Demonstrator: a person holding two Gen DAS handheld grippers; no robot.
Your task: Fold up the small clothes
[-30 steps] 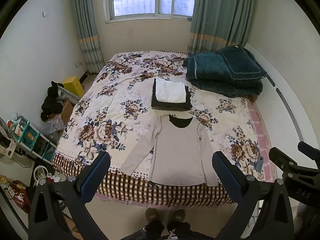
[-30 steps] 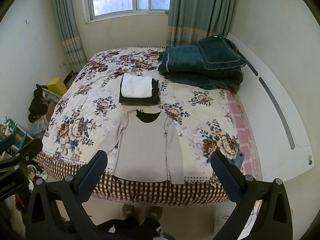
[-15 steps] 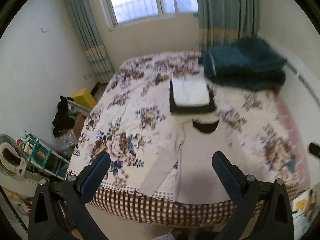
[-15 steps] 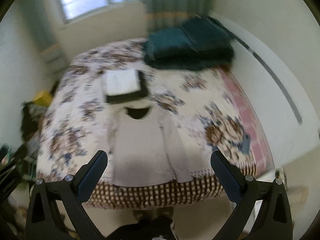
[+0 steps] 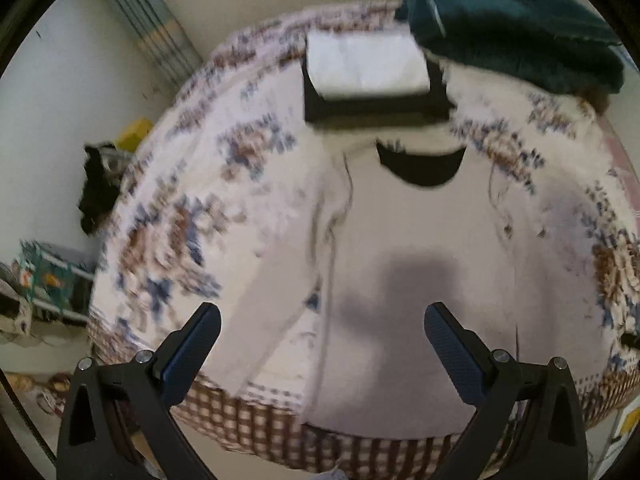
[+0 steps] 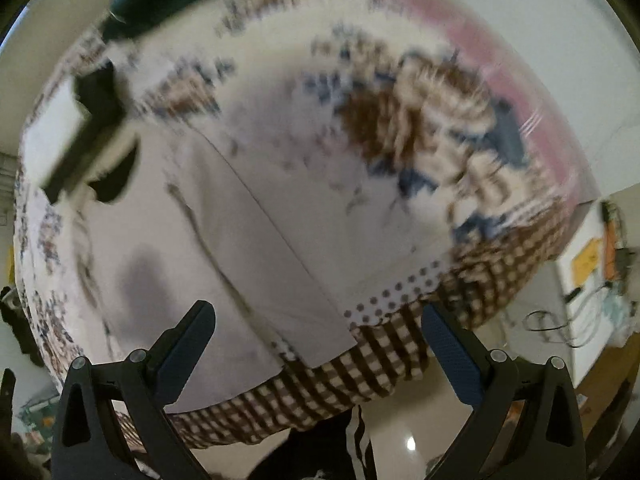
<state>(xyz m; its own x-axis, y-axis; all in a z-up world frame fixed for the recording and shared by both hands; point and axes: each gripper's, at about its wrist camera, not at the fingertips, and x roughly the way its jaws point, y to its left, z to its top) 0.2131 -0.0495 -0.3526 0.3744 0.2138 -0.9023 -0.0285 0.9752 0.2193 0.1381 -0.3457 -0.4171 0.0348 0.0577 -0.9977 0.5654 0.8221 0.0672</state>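
A beige long-sleeved top with a dark neckline lies flat on the floral bed, hem at the near edge, sleeves down its sides. It also shows in the right wrist view. My left gripper is open and empty, hovering above the top's lower left part and left sleeve. My right gripper is open and empty above the top's right sleeve and hem corner. A folded stack, white garment on a dark one, lies beyond the neckline. Both views are motion-blurred.
A dark teal folded blanket lies at the bed's far right. The bed's brown checked skirt hangs at the near edge. Shelves and clutter stand on the floor to the left; cables and boxes to the right.
Both grippers have moved down and forward toward the bed, so the top fills the views. The right gripper has swung toward the top's right sleeve. Both stay open.
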